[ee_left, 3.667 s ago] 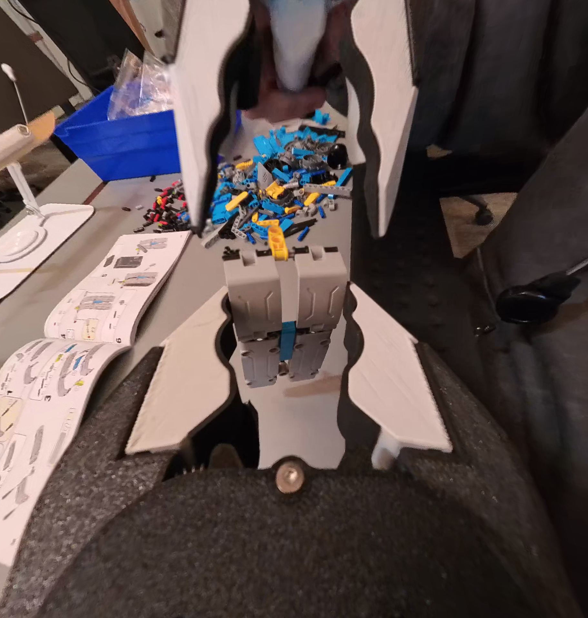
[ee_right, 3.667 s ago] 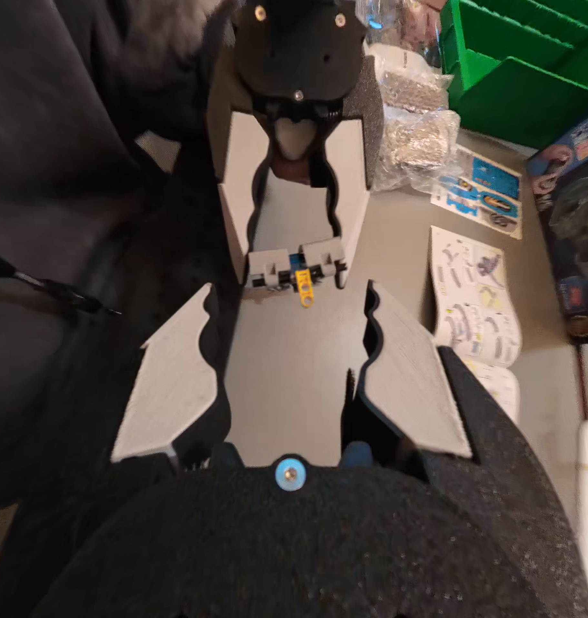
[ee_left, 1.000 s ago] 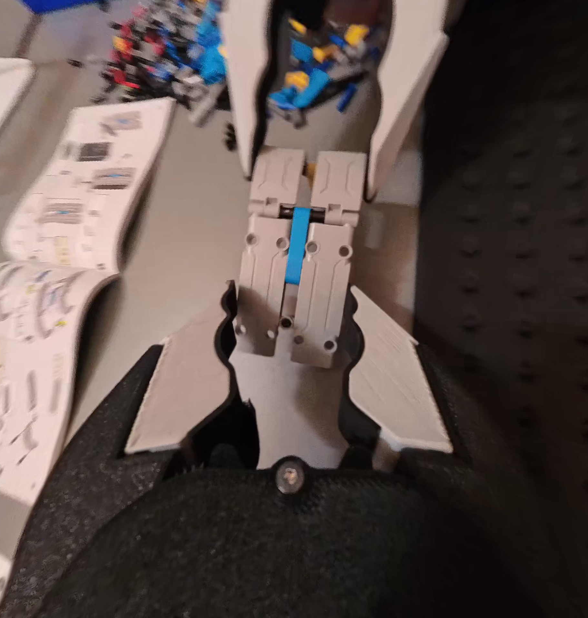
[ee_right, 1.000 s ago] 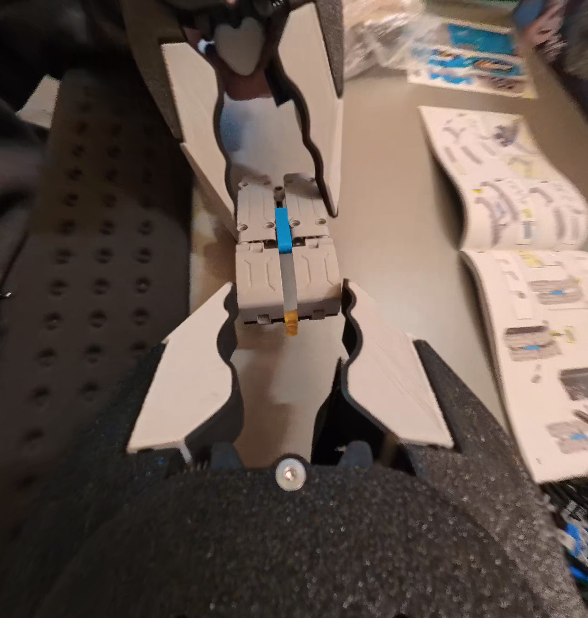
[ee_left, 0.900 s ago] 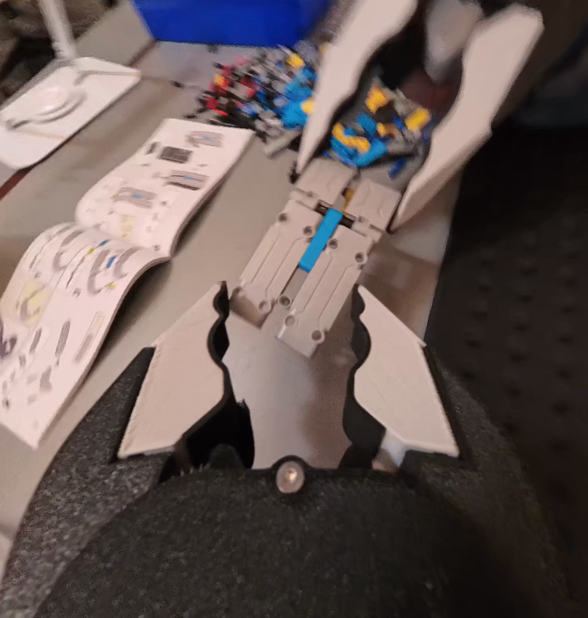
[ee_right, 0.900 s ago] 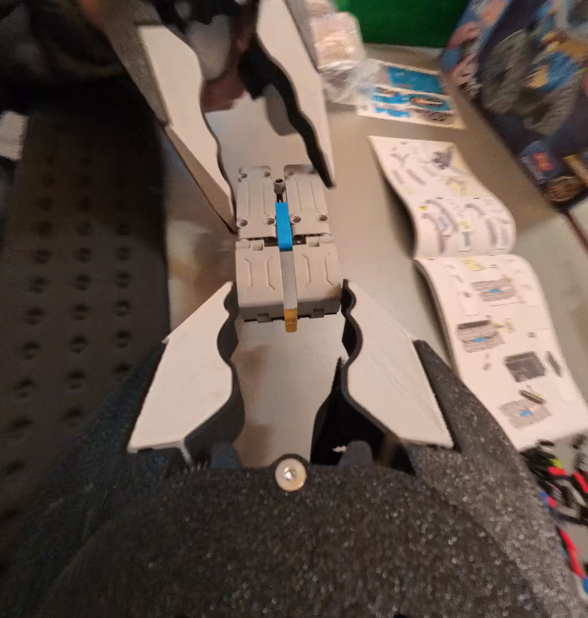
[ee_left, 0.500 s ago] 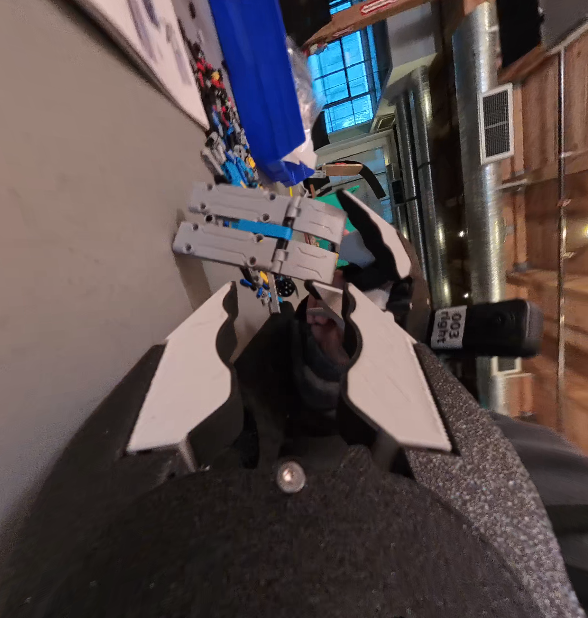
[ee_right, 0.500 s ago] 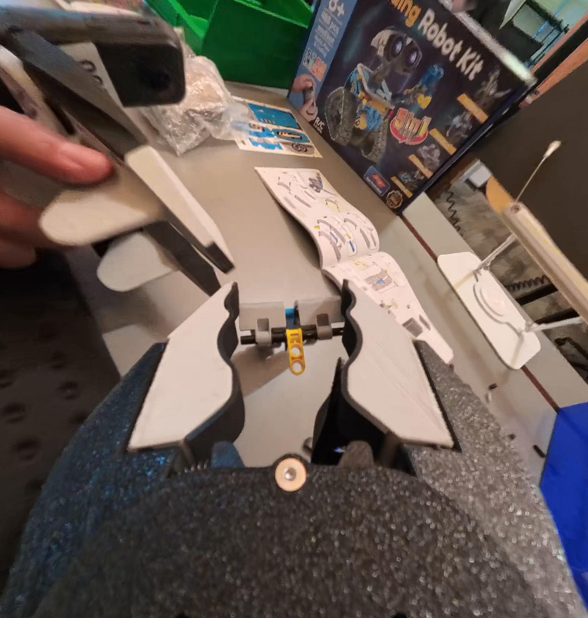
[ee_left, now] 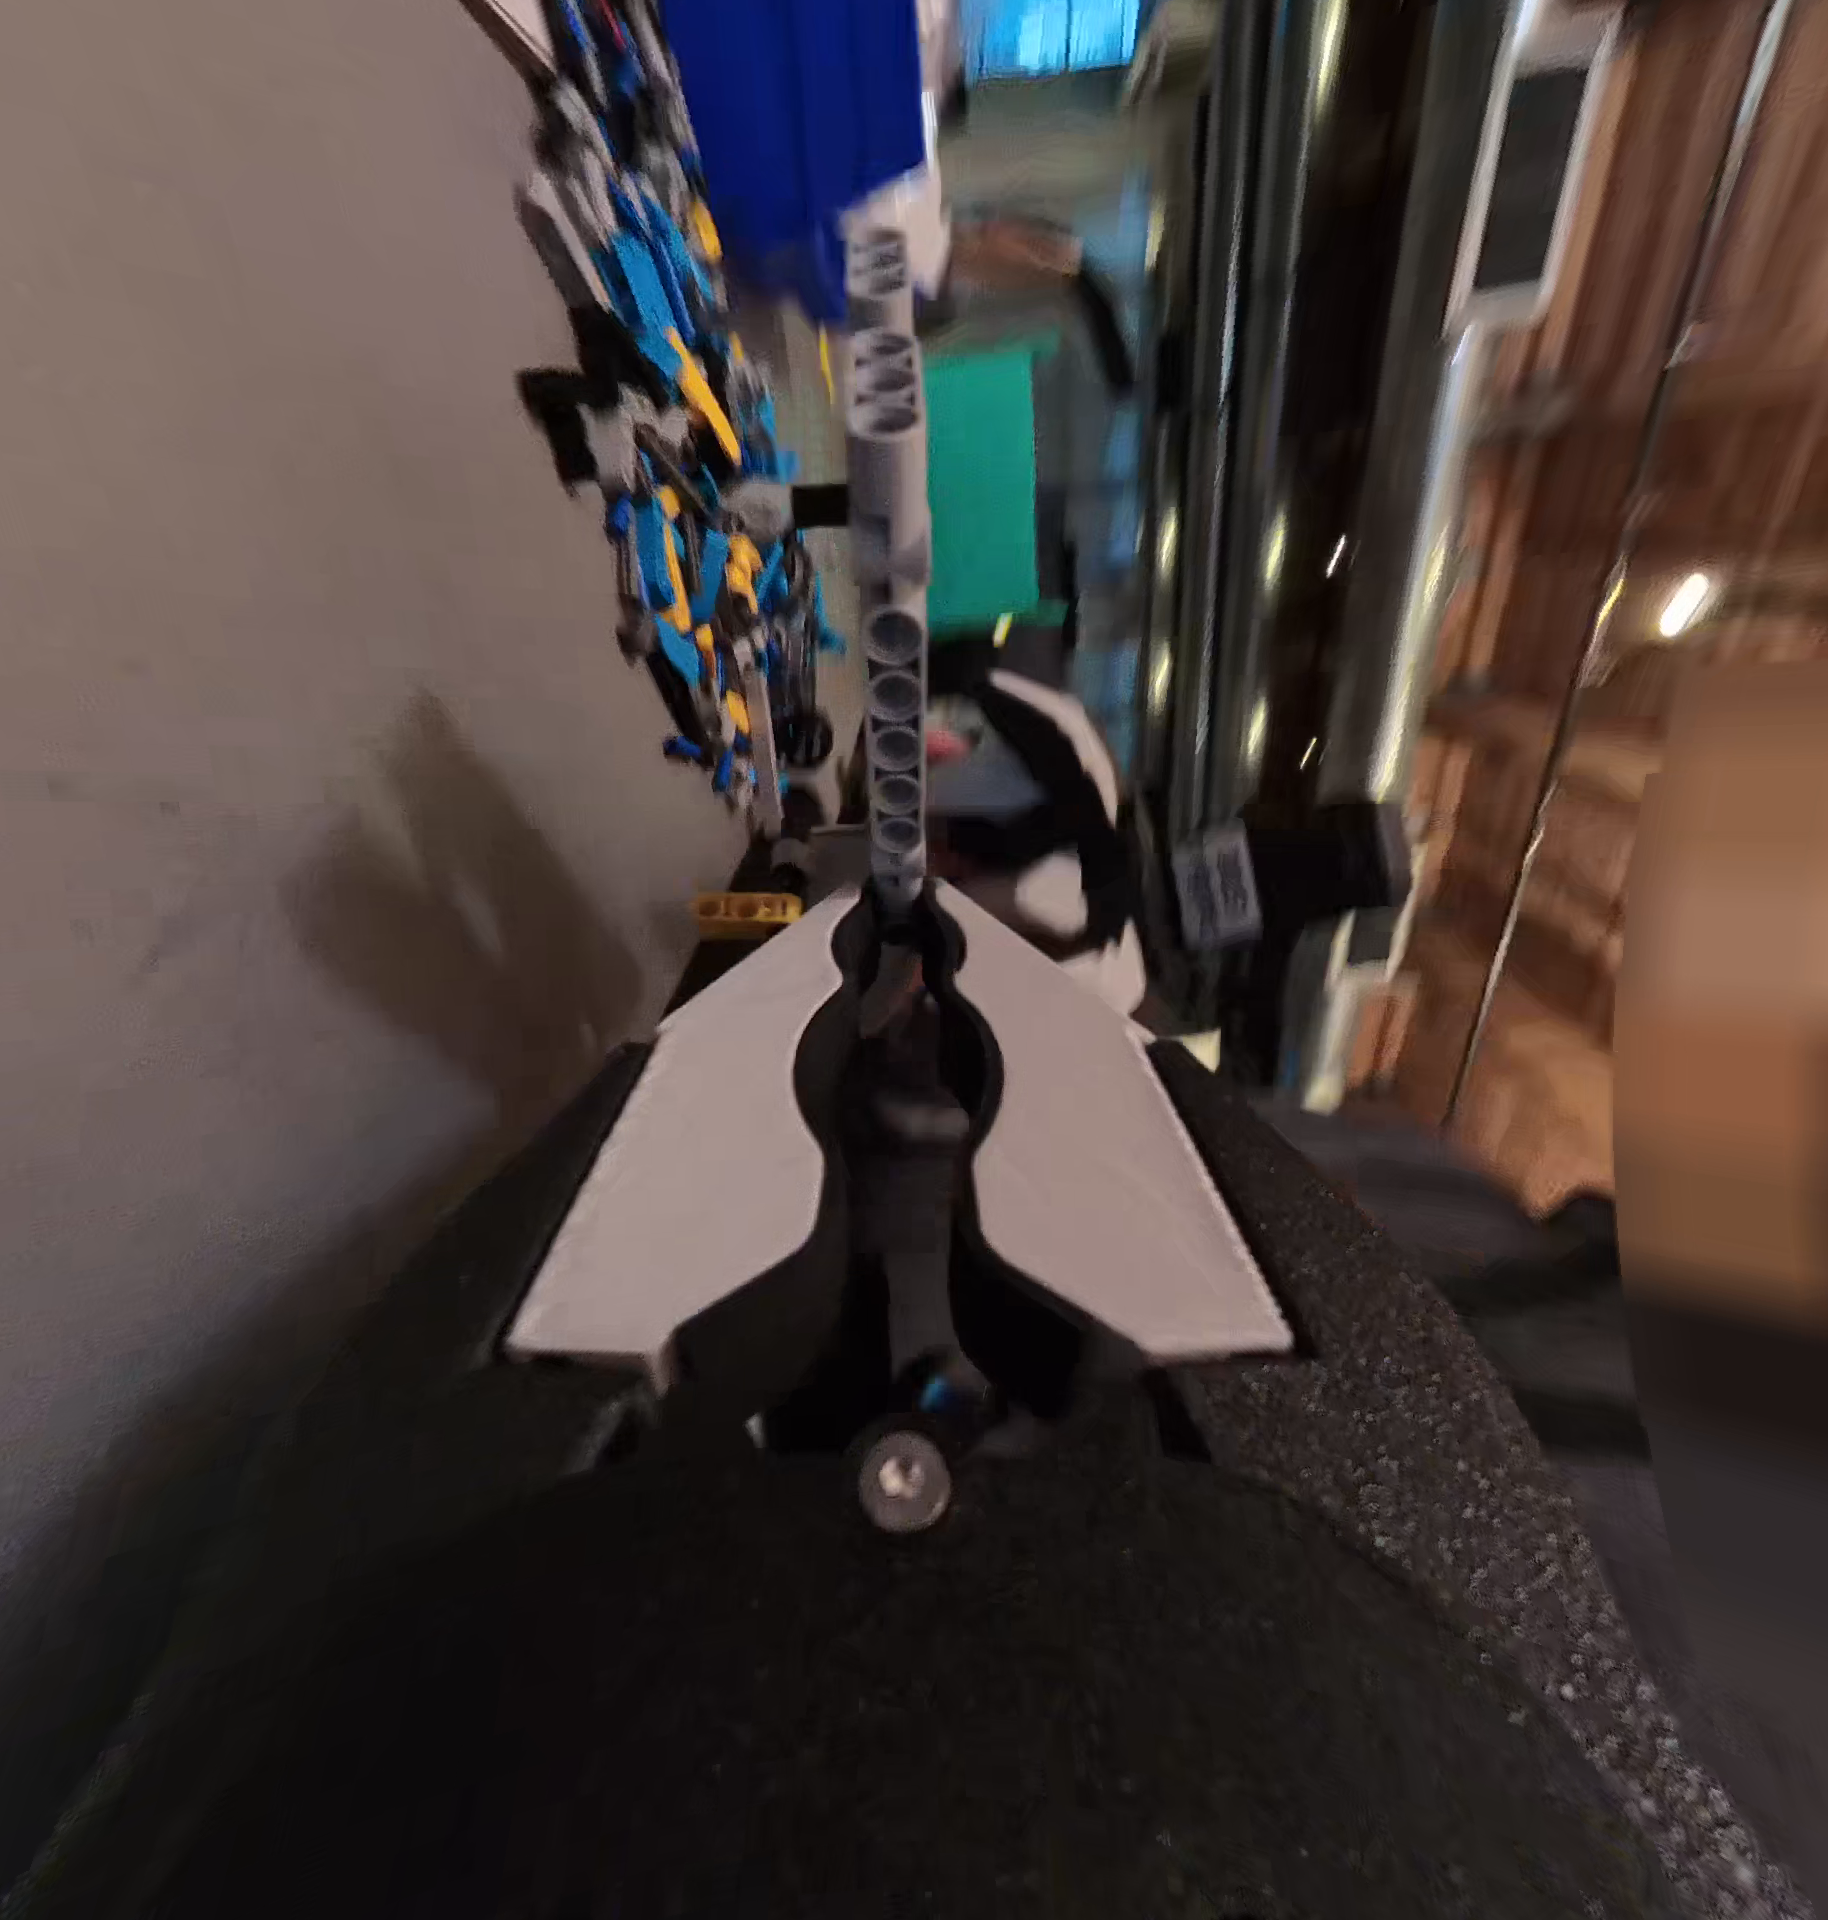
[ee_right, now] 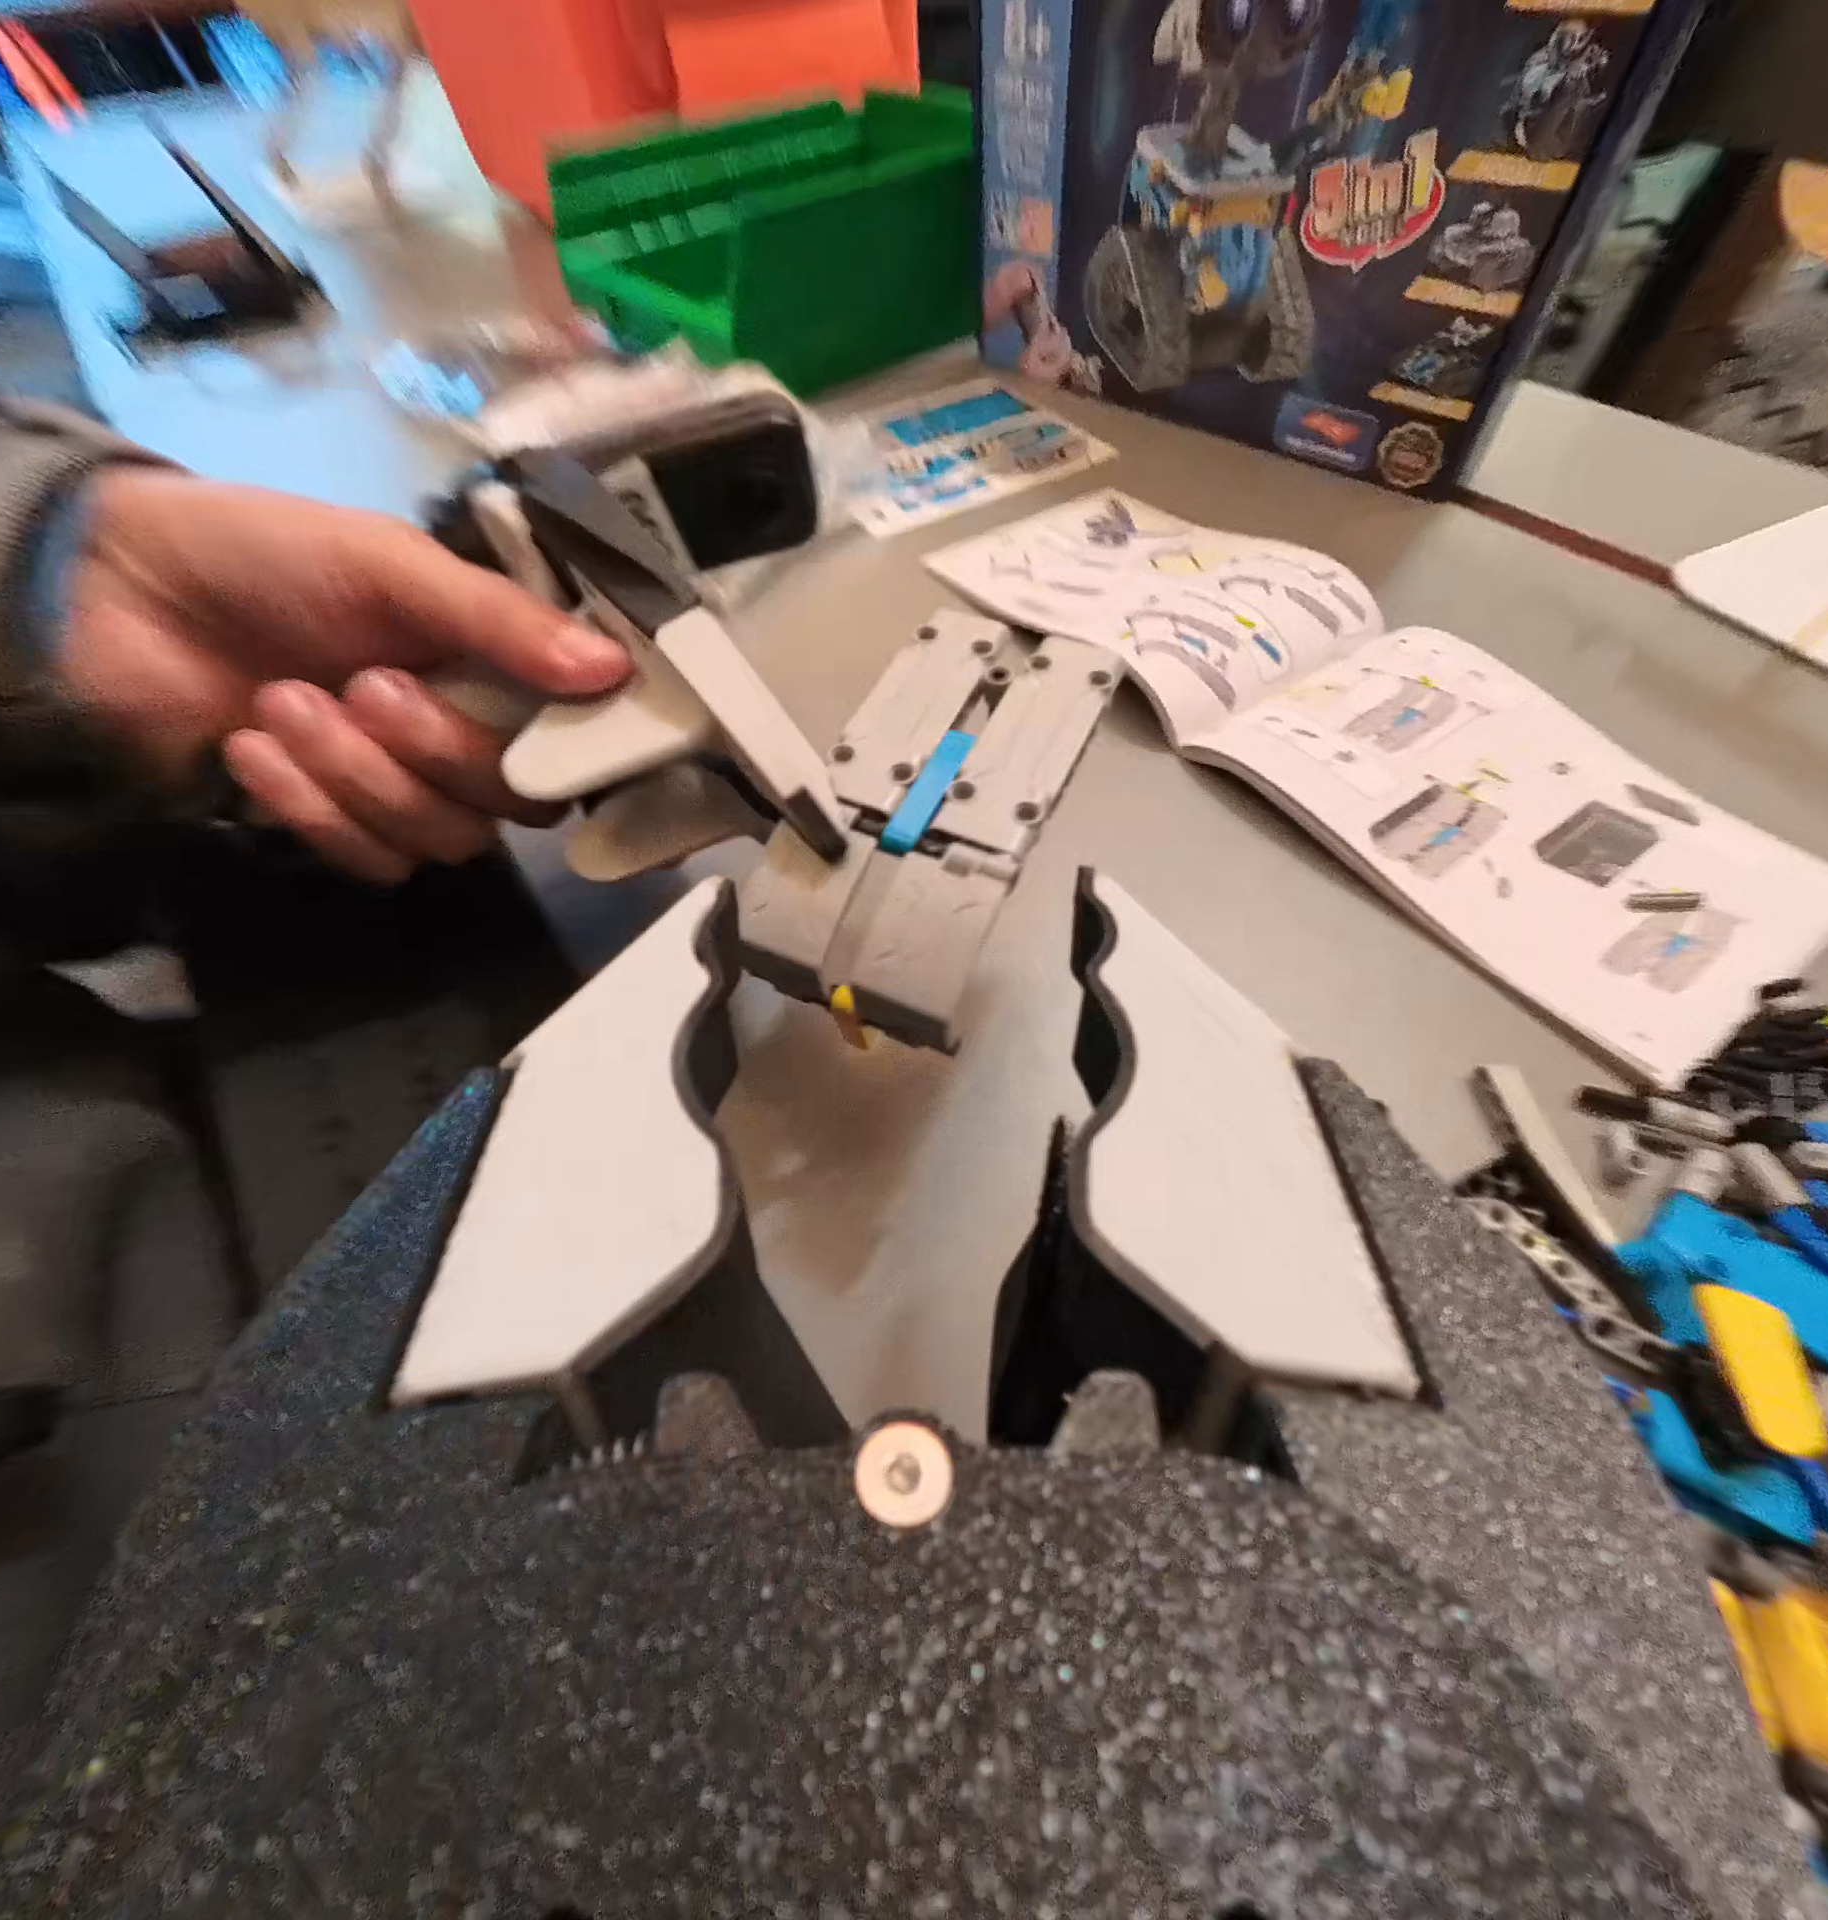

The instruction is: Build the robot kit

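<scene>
- Left gripper (ee_left: 897,920) is clenching the grey hinged brick assembly (ee_right: 920,821) edge-on, near the table's (ee_right: 1253,935) front edge
- Right gripper (ee_right: 899,935) is hanging released just behind it; only its view is showing the open booklet (ee_right: 1409,727) beyond

A grey hinged brick assembly (ee_right: 931,821), built of two pairs of long panels joined at a cross-axle, with a blue beam lying along its centre seam and a small yellow piece hanging under its near end. It is held off the grey table (ee_right: 1253,935), tilted, far end towards 1 o'clock. The left gripper (ee_left: 897,914) has its fingers pressed on the assembly's edge, seen edge-on as a row of round holes. The right gripper (ee_right: 899,914) stands spread, the near end between its fingers without touching.
</scene>
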Tool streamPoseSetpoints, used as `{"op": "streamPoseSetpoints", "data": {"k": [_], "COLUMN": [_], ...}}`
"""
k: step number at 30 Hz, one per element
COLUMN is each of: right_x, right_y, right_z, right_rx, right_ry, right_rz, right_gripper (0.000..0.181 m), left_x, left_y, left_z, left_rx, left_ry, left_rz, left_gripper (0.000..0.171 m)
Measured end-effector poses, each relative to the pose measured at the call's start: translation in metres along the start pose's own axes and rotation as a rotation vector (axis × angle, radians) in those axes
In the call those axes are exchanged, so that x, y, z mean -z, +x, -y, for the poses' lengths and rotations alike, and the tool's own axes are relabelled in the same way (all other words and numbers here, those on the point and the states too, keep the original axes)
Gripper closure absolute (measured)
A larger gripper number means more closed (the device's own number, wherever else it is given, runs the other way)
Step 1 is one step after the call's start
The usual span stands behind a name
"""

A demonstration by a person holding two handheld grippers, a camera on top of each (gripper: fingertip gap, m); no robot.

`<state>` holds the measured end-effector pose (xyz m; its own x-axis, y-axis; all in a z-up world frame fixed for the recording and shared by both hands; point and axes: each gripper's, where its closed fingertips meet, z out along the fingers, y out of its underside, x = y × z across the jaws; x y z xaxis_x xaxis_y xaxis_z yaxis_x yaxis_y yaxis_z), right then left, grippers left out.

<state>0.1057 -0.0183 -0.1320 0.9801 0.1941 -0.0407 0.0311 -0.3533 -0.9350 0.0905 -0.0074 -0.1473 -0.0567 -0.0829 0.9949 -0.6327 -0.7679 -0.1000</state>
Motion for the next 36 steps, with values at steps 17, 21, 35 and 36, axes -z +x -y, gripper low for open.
{"op": "streamPoseSetpoints", "data": {"k": [17,21,35,36], "right_x": [-0.005,-0.006,-0.008,-0.007], "right_y": [0.063,0.059,0.057,0.056], "right_z": [-0.034,-0.035,-0.038,-0.037], "right_rx": [-0.076,-0.069,-0.047,-0.042], "right_ry": [-0.101,-0.104,-0.129,-0.119], "right_rz": [-0.194,-0.174,-0.171,-0.17], "right_gripper": [0.127,0.128,0.129,0.129], "left_x": [0.08,0.078,0.096,0.098], "left_y": [-0.034,-0.036,-0.065,-0.064], "left_z": [-0.002,0.001,0.045,0.045], "left_rx": [-0.099,-0.066,-0.24,-0.261], "left_ry": [-1.003,-1.089,-1.033,-1.016], "left_rz": [0.403,0.405,0.597,0.592], "left_gripper": [0.167,0.167,0.145,0.144]}}
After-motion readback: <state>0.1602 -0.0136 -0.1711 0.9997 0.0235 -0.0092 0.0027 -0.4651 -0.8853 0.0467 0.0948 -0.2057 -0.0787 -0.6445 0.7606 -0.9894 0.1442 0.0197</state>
